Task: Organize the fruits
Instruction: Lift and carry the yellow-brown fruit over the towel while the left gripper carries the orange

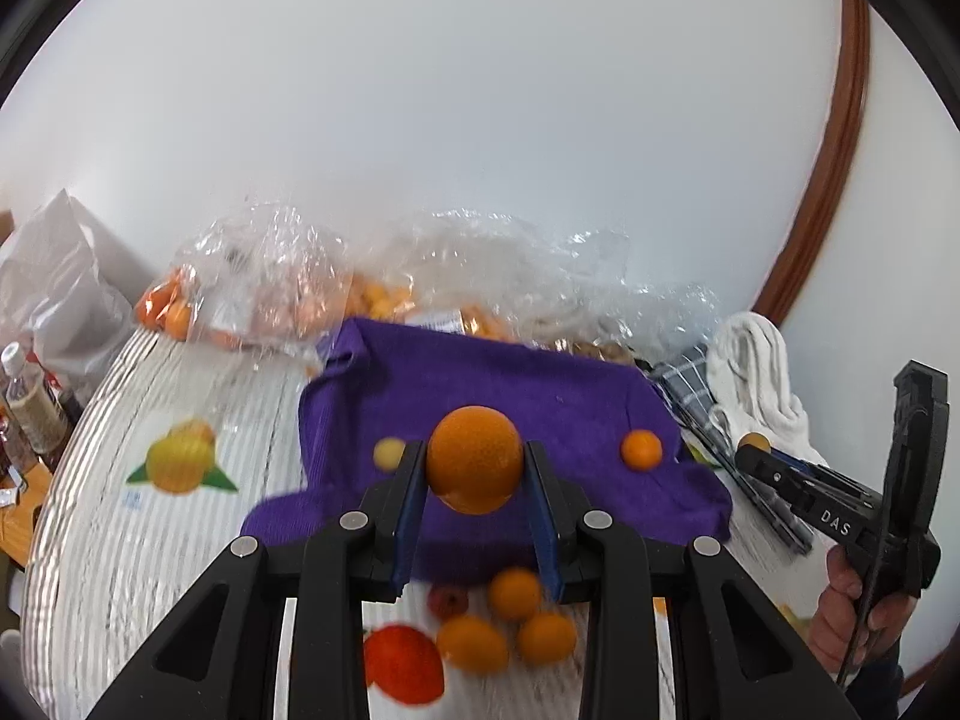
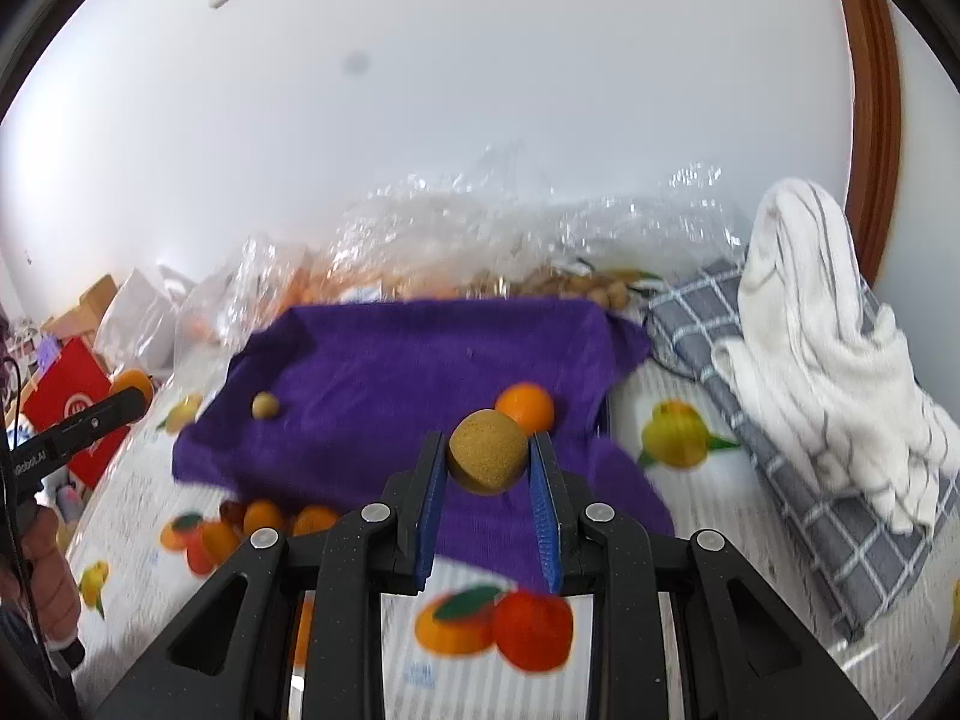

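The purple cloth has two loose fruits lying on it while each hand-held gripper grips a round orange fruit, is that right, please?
Not quite: only the left hand-held gripper grips a round orange fruit. The right wrist view shows the right hand-held gripper gripping a round tan-brown fruit. The rest stands.

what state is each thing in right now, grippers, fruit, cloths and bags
left gripper: shut on an orange
right gripper: shut on a brown fruit
purple cloth: spread, rumpled
white towel: heaped
plastic bags: crumpled

Orange between left tongs, above purple cloth
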